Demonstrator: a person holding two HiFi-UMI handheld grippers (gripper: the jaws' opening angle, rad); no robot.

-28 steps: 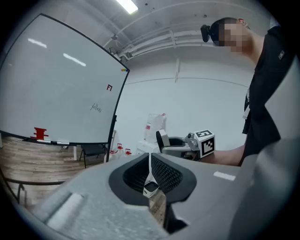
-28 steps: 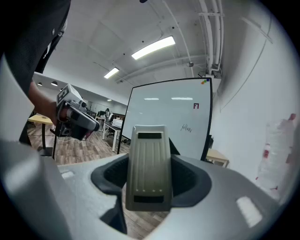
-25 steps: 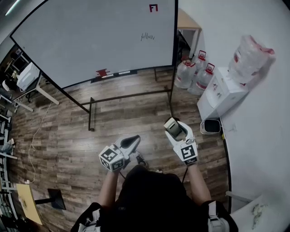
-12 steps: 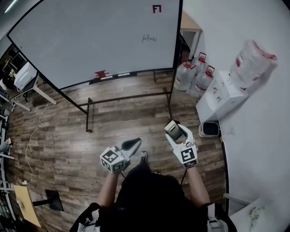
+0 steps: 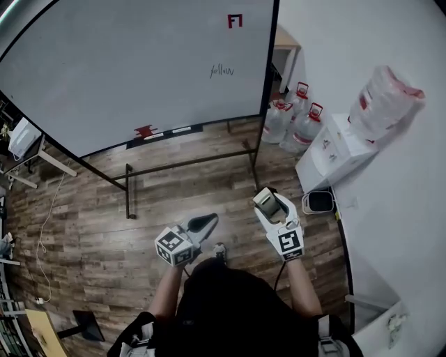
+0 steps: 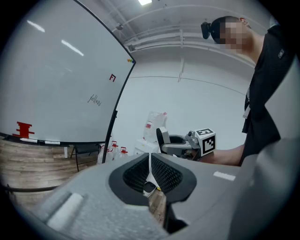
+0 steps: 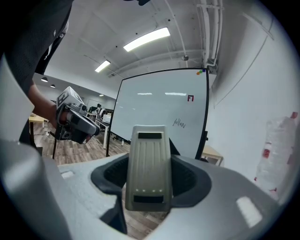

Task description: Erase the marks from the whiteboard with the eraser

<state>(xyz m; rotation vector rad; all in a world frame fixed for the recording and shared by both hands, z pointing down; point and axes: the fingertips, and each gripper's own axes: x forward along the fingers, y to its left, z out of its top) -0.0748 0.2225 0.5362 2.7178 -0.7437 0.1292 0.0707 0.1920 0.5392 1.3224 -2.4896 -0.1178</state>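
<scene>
A large whiteboard [image 5: 125, 70] on a black stand fills the upper left of the head view. On it is a small handwritten black mark [image 5: 222, 70], a red mark [image 5: 235, 21] near the top and another red mark [image 5: 145, 131] near the tray. My right gripper [image 5: 267, 202] is shut on a beige-grey eraser [image 7: 149, 164], held well short of the board. My left gripper [image 5: 204, 222] is shut with nothing in it, low over the wood floor. The whiteboard [image 7: 159, 112] and its black mark [image 7: 179, 123] also show ahead in the right gripper view.
Water jugs [image 5: 289, 122] stand right of the board's stand. A white dispenser [image 5: 327, 150] with a bagged bottle [image 5: 383, 97] sits against the right wall, a small bin [image 5: 319, 202] beside it. Desks [image 5: 21, 143] lie far left. The stand's crossbar [image 5: 185, 162] runs low ahead.
The view has shifted closer to the whiteboard, which now fills more of the frame. Both grippers keep their pose, with the eraser still held in the right one.
</scene>
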